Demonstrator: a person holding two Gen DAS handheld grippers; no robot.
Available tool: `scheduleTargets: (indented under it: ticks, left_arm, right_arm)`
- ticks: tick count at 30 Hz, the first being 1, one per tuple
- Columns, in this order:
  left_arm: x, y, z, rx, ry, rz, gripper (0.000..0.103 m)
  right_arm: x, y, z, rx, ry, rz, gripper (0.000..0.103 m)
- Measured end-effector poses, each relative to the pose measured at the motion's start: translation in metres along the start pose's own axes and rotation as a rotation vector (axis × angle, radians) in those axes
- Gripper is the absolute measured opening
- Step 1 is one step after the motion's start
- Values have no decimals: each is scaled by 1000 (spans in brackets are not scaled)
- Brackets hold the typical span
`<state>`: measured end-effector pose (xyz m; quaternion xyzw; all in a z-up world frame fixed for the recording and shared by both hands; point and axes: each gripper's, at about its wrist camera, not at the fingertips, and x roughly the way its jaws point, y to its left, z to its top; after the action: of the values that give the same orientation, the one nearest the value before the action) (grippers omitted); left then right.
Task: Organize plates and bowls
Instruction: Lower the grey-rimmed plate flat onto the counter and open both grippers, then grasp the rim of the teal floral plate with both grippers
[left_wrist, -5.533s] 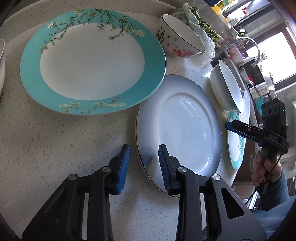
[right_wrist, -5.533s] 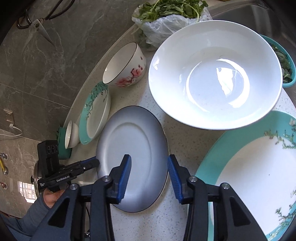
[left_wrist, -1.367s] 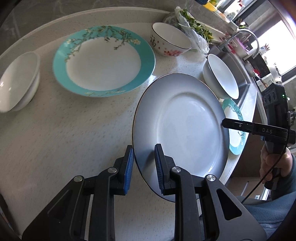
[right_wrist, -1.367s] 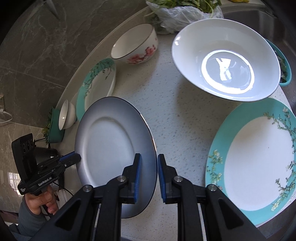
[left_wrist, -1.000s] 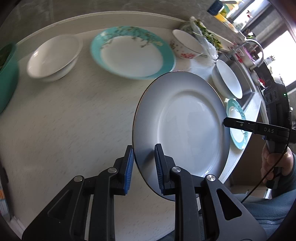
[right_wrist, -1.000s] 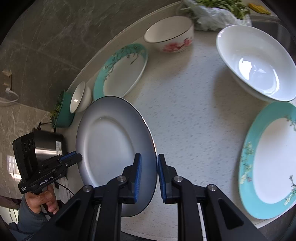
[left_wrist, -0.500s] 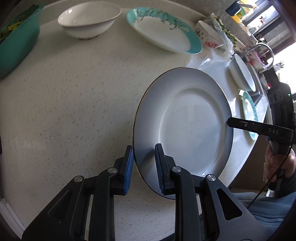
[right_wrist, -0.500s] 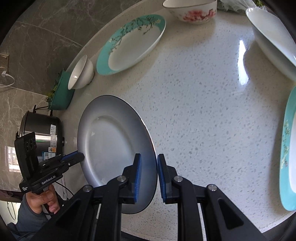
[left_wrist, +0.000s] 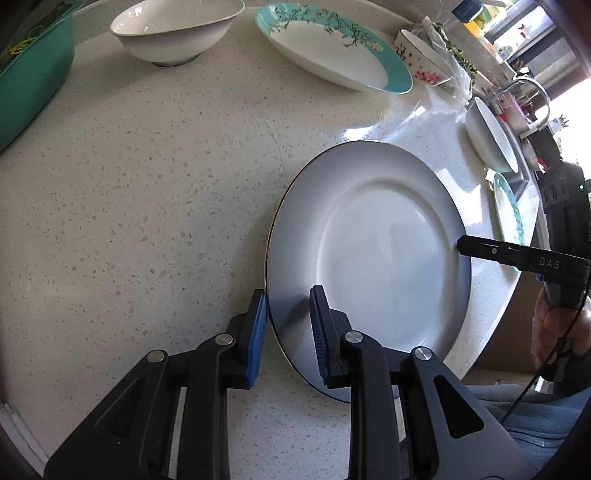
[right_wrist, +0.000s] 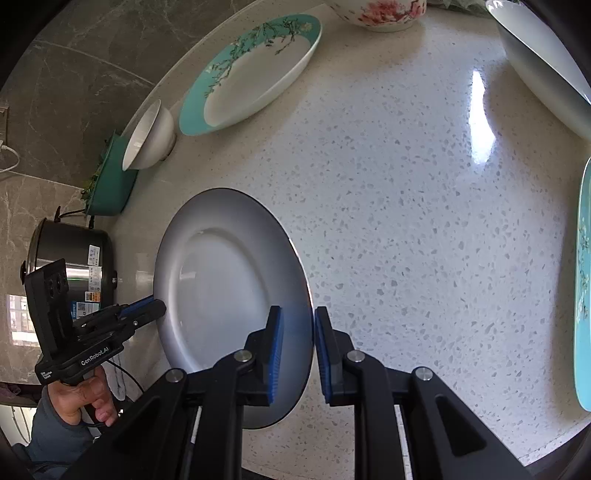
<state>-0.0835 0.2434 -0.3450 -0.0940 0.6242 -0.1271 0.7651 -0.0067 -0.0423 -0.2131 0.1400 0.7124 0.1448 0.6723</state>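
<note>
A grey-white plate (left_wrist: 369, 251) with a thin dark rim is held tilted, low over the speckled counter (left_wrist: 147, 184). My left gripper (left_wrist: 286, 295) is shut on its near left rim, one blue pad on each face. My right gripper (right_wrist: 297, 312) is shut on the opposite rim of the plate (right_wrist: 229, 288). In the left wrist view the right gripper (left_wrist: 461, 246) reaches in from the right. In the right wrist view the left gripper (right_wrist: 157, 306) comes from the left, held by a hand. I cannot tell whether the plate touches the counter.
At the back stand a white bowl (left_wrist: 177, 29), a teal-rimmed flowered plate (left_wrist: 332, 48) and a floral bowl (left_wrist: 421, 59). A large white bowl (right_wrist: 546, 55) and a second teal plate (right_wrist: 583, 277) lie right. A green container (right_wrist: 110, 177) and a rice cooker (right_wrist: 70, 258) stand left.
Both grippers carried the plate away from the other dishes toward the rice-cooker end of the counter and lowered it. Their grip on the rim is unchanged.
</note>
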Motion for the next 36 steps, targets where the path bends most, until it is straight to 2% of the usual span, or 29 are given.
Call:
scheduleTargets:
  ticks: [8,11,13,14,15,16,17,18,21,24,29,32,34,36]
  left_arm:
    - [1,-7,6,3,-15,0,22]
    - [-3,-7,5,1,-28,8,22]
    - [-12,-9,6,10,-59,11,23]
    - [-18,-14,9,20,-85,-9,23]
    - [-23,-17,12,25,-102,-30,32]
    - [-30,-25,16,35,-130,-53,43]
    - [-35,-31,20,47,-156,-71,74]
    - [-44,-43,25,66,-201,-107,93]
    - [-58,-75,36,98,-273,-214,103]
    - [-59,-113,44,121,-294,-315,103]
    - [-31,-193,46,201,-298,-356,103]
    - [-6,-236,48,176,-251,-359,103]
    - [18,-264,52,127,-191,-339,103]
    - [42,-286,54,49,-170,-310,103]
  right_arm:
    - [6,0,-4,11,-9,-9,21]
    - [6,-2,-8,34,-19,2,24]
    - [1,-2,-12,49,-34,10,35]
    - [-6,-3,-15,56,-61,20,52]
    - [-12,-4,-17,61,-80,23,69]
    - [-21,-5,-20,65,-106,28,74]
    - [-31,-8,-23,65,-134,39,80]
    - [-41,-9,-25,64,-156,50,82]
    - [-74,-21,-35,63,-227,109,88]
    - [-107,-44,-46,52,-288,202,95]
    - [-157,-108,-59,56,-349,298,95]
    - [-184,-155,-64,42,-359,341,93]
    - [-196,-191,-58,22,-329,384,91]
    - [-204,-224,-52,21,-287,406,87]
